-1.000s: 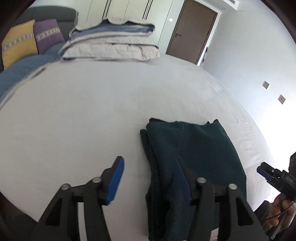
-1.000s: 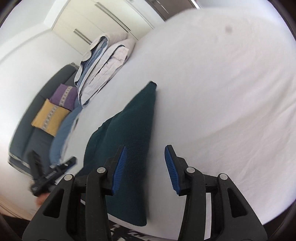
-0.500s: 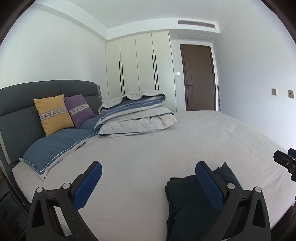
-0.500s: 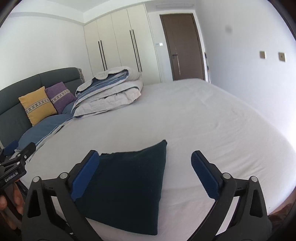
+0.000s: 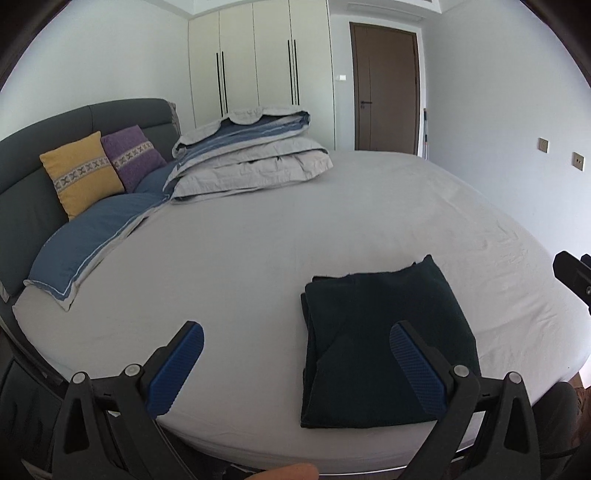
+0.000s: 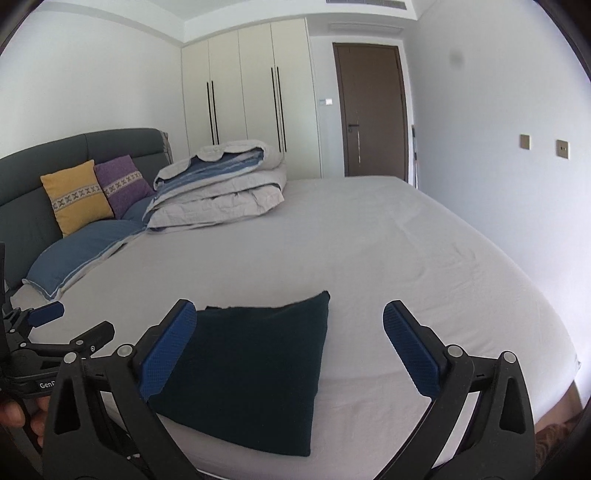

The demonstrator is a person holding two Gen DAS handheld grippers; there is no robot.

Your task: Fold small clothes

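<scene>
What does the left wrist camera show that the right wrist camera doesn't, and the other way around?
Only the left wrist view shows the layered folds along the dark green garment's left edge. Only the right wrist view shows the left gripper from the side, and an air vent. Both show the garment lying folded on the bed, grippers open, plus the folded duvet.

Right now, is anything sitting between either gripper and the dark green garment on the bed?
Nothing visible. The folded dark green garment lies alone on the bare sheet of the bed, with the open left gripper and the open right gripper facing it. The folded duvet and pillows sit far back.
</scene>
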